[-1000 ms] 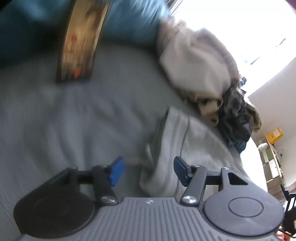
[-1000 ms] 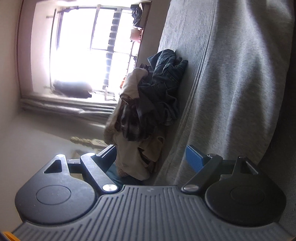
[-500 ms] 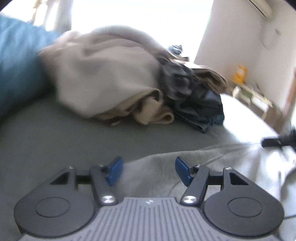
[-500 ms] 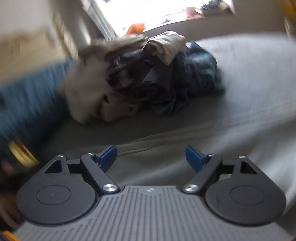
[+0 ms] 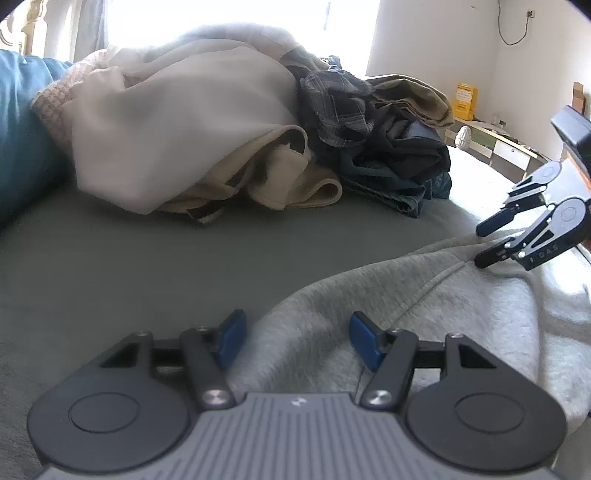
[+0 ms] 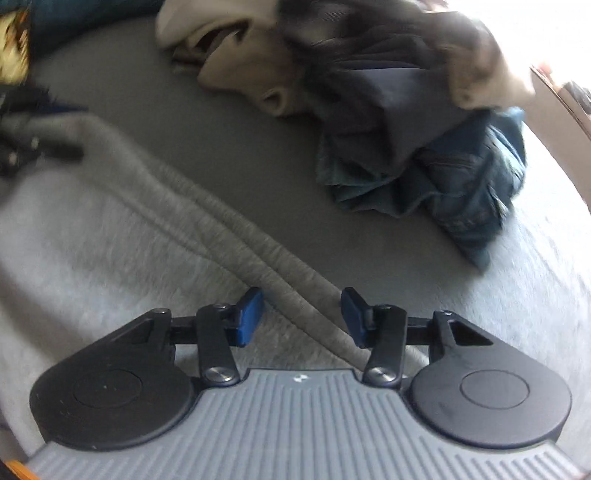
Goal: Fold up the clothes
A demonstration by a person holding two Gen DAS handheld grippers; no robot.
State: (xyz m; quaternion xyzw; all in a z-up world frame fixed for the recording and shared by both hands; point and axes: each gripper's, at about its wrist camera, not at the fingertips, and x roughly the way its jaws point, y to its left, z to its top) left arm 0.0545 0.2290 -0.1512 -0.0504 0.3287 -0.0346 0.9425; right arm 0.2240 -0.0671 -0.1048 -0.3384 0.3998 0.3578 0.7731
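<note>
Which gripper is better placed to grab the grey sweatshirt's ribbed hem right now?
Right. The right gripper straddles the ribbed hem, its jaws closing around it. The left gripper stands open over plain fabric of the grey sweatshirt.

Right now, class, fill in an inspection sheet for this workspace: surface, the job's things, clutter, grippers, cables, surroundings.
Surface: grey bed cover, bare in the middle.
Job's things: grey sweatshirt spread at the near side, its ribbed hem running between the right gripper's fingers.
Clutter: pile of unfolded clothes behind it, cream, plaid and denim pieces heaped together.
Grippers: left gripper open over the sweatshirt's edge; right gripper closing around the hem, pads not yet pressing.
Cables: one wire hanging on the far wall.
Surroundings: bright window, white wall, low shelf with a yellow box.
</note>
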